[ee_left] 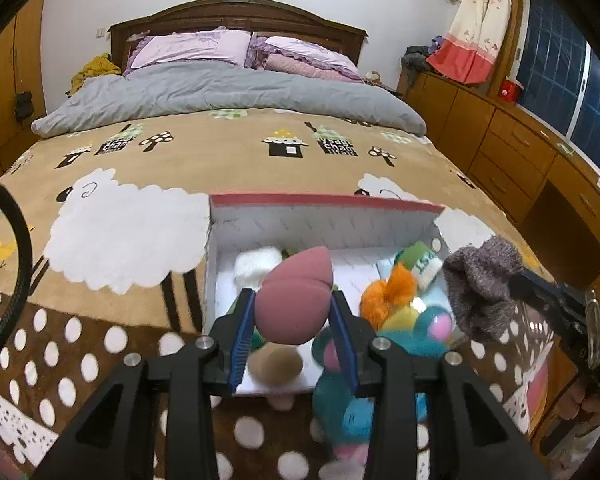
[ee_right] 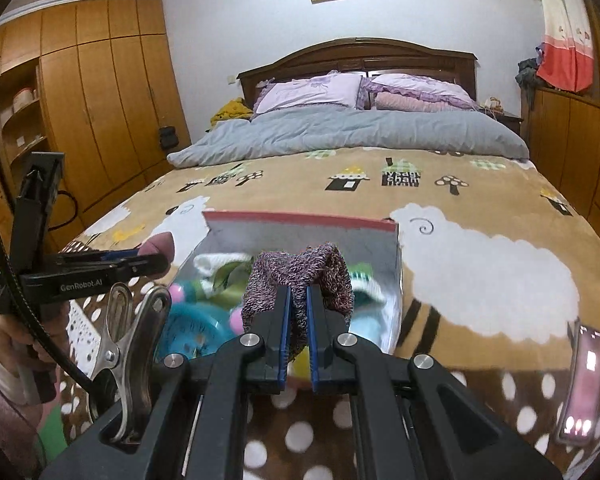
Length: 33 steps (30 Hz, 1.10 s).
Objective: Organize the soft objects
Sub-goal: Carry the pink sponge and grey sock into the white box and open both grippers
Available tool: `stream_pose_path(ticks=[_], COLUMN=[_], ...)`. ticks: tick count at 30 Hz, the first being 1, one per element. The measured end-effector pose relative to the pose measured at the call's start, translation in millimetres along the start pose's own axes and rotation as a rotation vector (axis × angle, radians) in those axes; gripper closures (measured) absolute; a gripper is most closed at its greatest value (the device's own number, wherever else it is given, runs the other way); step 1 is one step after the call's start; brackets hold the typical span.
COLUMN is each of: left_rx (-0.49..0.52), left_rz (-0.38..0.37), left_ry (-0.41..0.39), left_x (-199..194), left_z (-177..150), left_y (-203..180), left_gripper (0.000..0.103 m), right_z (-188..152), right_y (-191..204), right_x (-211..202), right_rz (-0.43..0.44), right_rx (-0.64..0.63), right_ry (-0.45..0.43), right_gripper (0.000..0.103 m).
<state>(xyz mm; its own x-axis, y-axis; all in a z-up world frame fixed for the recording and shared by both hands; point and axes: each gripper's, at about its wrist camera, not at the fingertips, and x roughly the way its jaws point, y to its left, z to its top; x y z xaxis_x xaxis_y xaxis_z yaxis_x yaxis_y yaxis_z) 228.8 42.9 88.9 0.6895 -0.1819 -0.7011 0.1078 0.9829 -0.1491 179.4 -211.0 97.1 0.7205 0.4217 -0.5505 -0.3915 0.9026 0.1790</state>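
Observation:
My left gripper (ee_left: 294, 300) is shut on a dusty-pink egg-shaped sponge (ee_left: 292, 300), held above the near end of a white box with a red rim (ee_left: 324, 200) on the bed. In the box lie a white soft piece (ee_left: 256, 266), an orange pompom (ee_left: 388, 296), a green-and-white sock (ee_left: 420, 264) and a teal plush toy (ee_left: 352, 400) that hangs over its near edge. My right gripper (ee_right: 298, 292) is shut on a purple knitted sock (ee_right: 300, 276), also above the box (ee_right: 300, 218). The sock (ee_left: 480, 288) shows at the right of the left wrist view, the sponge (ee_right: 160, 246) at the left of the right wrist view.
The box rests on a brown sheep-print blanket (ee_left: 132, 232) covering the bed. A grey duvet (ee_left: 228, 96) and lilac pillows (ee_left: 196, 48) lie at the head. A phone (ee_right: 584, 384) with its screen lit lies on the blanket at right. Wooden cabinets (ee_left: 512, 148) line the right side.

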Motion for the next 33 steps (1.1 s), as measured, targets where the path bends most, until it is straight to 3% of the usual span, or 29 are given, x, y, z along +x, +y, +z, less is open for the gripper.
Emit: stream_pose_path(ticks=[7,21,22,24,33], left_rx=[0.010,0.003,0.003,0.002,0.013], left_rz=[0.020,0.020,0.017,0.016,0.011], left_ry=[0.034,0.107,0.107,0.099,0.072], left_x=[33.4,75.1,74.8,72.8,51.1], left_z=[23.0,32.8,33.2,34.4,29.4], left_y=[-7.9,-14.7,-15.0,-15.6,-20.6], left_gripper=[0.064,0.060,0.058,0.055,0.051], right_z=[18.2,23.1,23.6,24.4,28.5], right_y=[1.2,-7.6,-8.2,-8.8,-6.6], right_x=[32.0,72.9,73.3,72.1,55.2], right_rz=[-0.005,-0.018,-0.018,-0.025,-0.037], right_rx=[-0.003,0.043,0.043,0.043,0.046], right_ry=[0.014,0.057,0.058,0.050,-0.002], right_gripper=[0.094,0.091,0.089,0.073,0.057])
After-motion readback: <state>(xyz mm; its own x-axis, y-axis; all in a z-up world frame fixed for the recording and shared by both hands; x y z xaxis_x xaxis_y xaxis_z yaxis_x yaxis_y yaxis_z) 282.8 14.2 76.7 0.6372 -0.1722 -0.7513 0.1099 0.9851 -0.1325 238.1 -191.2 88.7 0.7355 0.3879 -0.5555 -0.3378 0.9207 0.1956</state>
